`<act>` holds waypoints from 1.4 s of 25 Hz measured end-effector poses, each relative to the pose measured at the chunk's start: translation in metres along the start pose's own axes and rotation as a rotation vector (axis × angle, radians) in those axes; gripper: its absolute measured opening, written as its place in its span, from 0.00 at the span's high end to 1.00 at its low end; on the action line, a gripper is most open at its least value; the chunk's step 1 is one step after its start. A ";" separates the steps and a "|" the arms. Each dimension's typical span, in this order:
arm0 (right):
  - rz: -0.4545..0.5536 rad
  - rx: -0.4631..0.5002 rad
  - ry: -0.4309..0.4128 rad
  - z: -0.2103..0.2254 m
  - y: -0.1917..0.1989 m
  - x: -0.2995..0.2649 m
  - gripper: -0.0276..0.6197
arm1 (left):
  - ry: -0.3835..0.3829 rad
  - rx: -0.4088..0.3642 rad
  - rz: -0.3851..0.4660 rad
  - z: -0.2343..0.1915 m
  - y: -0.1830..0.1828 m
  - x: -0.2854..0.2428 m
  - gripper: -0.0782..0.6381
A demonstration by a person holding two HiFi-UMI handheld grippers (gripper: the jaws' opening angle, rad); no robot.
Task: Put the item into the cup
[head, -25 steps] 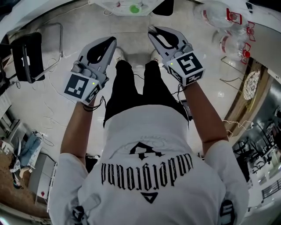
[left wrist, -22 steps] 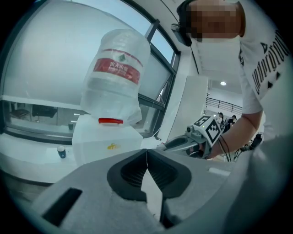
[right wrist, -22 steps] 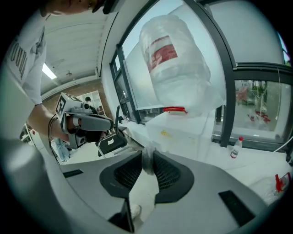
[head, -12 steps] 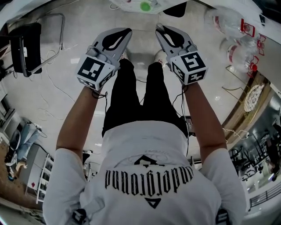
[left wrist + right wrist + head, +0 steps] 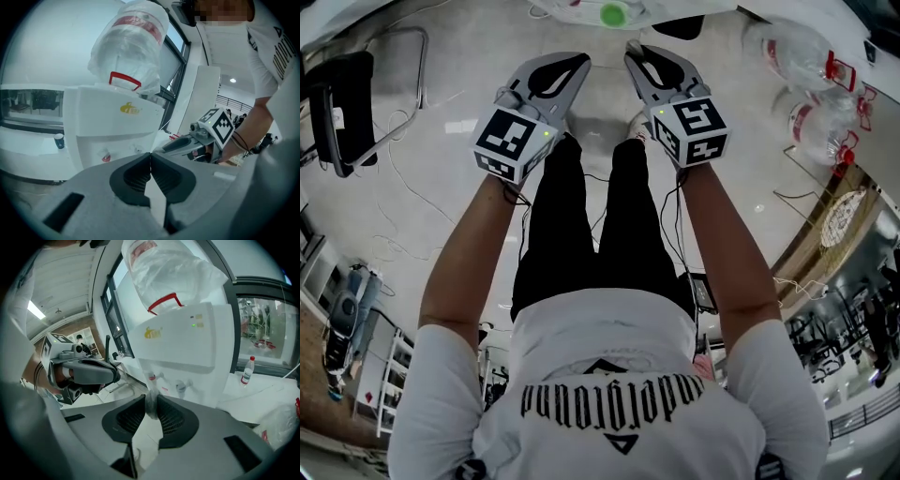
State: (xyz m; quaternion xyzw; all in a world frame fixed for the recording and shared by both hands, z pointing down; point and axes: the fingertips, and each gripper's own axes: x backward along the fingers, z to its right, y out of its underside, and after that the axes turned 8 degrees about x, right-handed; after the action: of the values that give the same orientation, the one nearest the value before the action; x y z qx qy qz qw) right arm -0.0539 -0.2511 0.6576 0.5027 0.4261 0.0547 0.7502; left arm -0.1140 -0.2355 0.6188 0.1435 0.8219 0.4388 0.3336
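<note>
Grey left gripper (image 5: 150, 155): jaws together, empty. Right gripper (image 5: 151, 396) pinches a clear item (image 5: 151, 405) at its tips, frame centre, likely for a clean cup drop.

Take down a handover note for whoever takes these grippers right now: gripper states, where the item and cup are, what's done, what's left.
Left gripper: shut, empty.
Right gripper: shut on a small clear item.
Both face the water dispenser.
A small blue cup stands on the counter left of it; likely the target, not certain.
Done: item in grip.
Left: carry it over and drop it into the cup.
</note>
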 end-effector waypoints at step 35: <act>-0.050 -0.194 0.183 0.069 0.079 -0.137 0.83 | 0.006 0.048 -0.048 -0.076 0.069 -0.066 0.87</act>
State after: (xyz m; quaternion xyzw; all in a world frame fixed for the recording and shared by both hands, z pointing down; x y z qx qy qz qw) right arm -0.0654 -0.3317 0.8098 0.4098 0.4979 0.1227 0.7544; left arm -0.1201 -0.2783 0.7333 0.1304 0.8364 0.4114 0.3379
